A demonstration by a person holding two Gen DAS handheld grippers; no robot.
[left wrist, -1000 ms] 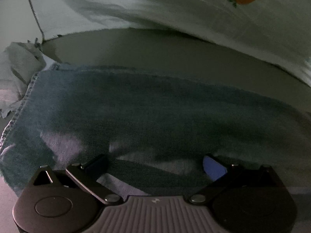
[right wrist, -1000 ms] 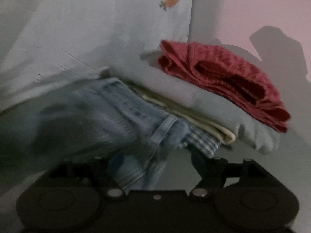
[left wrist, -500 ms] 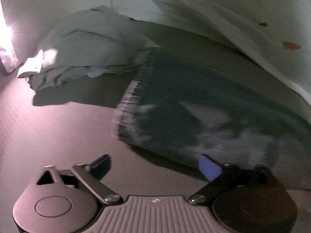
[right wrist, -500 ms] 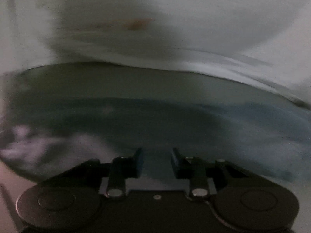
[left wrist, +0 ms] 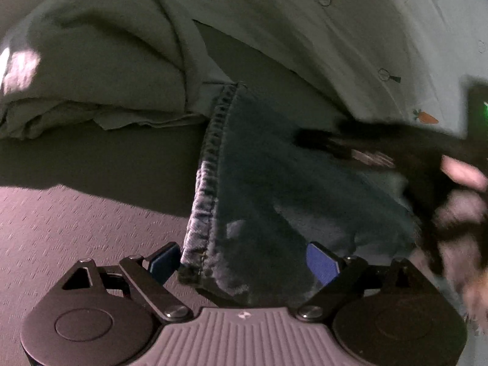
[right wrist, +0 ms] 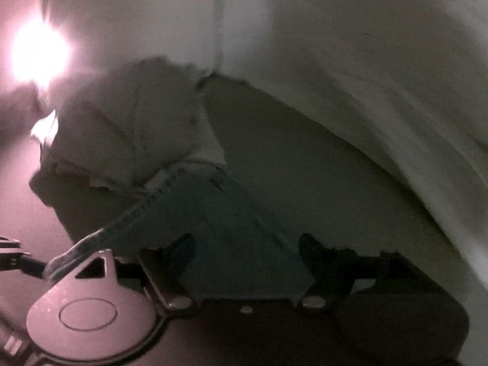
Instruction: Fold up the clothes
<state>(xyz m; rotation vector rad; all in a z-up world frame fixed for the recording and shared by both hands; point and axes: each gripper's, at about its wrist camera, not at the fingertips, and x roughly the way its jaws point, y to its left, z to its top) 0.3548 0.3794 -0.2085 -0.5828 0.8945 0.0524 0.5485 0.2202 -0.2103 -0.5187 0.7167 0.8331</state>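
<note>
Left gripper (left wrist: pixel 244 260) jaws spread wide, blue pads (left wrist: pixel 321 262) on either side of the near corner of the dark blue denim garment (left wrist: pixel 274 189); pads not closed on the cloth, the denim just lies between them. Stitched hem edge (left wrist: pixel 210 177) of the denim runs from 6 o'clock up toward 12 o'clock in the left wrist view, ending against a crumpled pale grey-green cloth heap (left wrist: pixel 100 61) at 10 o'clock. Denim lies flat on the pinkish textured tabletop (left wrist: pixel 76 228), which shows bare at 8 o'clock. White sheet with small carrot prints (left wrist: pixel 350 30) hangs across 12 to 3 o'clock behind the denim. Right gripper (left wrist: pixel 350 146) enters blurred from 3 o'clock over the denim's far side, person's hand (left wrist: pixel 463 177) behind it.

Right wrist view: right gripper (right wrist: pixel 247 253) jaws apart at medium-wide spacing, denim garment (right wrist: pixel 213 219) lies between the dark fingers (right wrist: pixel 317 253); grip contact cannot tell, motion blur. Hem edge (right wrist: pixel 131 213) runs from 8 o'clock to centre. Pale cloth heap (right wrist: pixel 131 122) at 10 o'clock, touching the denim's far end. White sheet (right wrist: pixel 366 61) fills 12 to 3 o'clock. Bright light glare (right wrist: pixel 39 48) at 10 o'clock. Part of the left gripper (right wrist: pixel 15 259) at 8 o'clock edge.
</note>
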